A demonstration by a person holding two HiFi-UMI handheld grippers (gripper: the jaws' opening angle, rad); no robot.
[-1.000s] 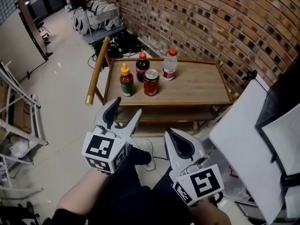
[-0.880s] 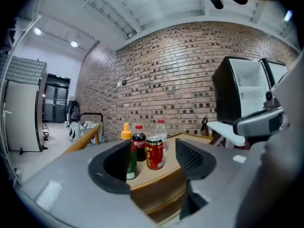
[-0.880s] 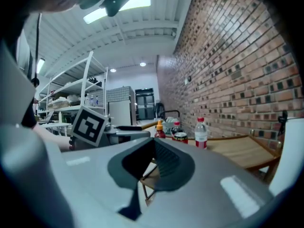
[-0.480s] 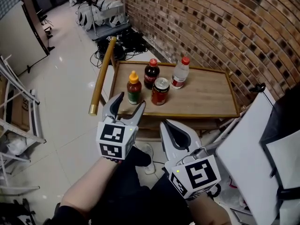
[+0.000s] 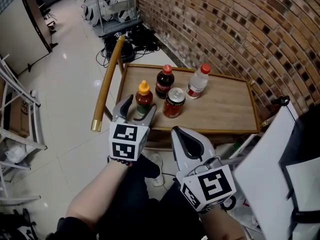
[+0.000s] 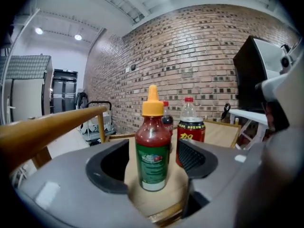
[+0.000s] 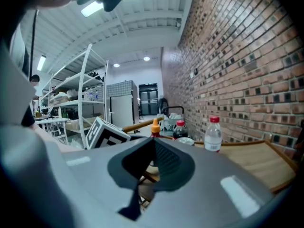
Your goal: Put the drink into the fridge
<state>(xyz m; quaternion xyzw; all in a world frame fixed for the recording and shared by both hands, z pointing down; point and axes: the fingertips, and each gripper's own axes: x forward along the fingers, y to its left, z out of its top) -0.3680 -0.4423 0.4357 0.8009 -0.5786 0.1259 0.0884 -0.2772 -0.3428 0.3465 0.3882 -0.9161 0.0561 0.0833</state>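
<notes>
Four drinks stand on a low wooden table [image 5: 225, 106]: a red bottle with an orange cap and green label [image 5: 144, 98], a dark cola bottle [image 5: 164, 81], a red can [image 5: 174, 102] and a clear water bottle [image 5: 198, 82]. My left gripper [image 5: 134, 111] is open at the table's front left. Its jaws have just been opening and stand on either side of the orange-capped bottle [image 6: 153, 144], pads clear of it. My right gripper [image 5: 187, 143] is shut and holds nothing, in front of and below the table's front edge. In the right gripper view the water bottle [image 7: 212, 133] shows ahead.
A round wooden rail [image 5: 107, 81] runs along the table's left end. A brick wall [image 5: 240, 29] backs the table. A white panel [image 5: 265, 164] leans at the right and a metal rack [image 5: 15, 124] stands at the left. Cables [image 5: 132, 36] and a trolley [image 5: 112, 9] lie beyond.
Both grippers have moved forward towards the table. The left one has come down to the orange-capped bottle, which now stands between its wider jaws. The right one stays shut.
</notes>
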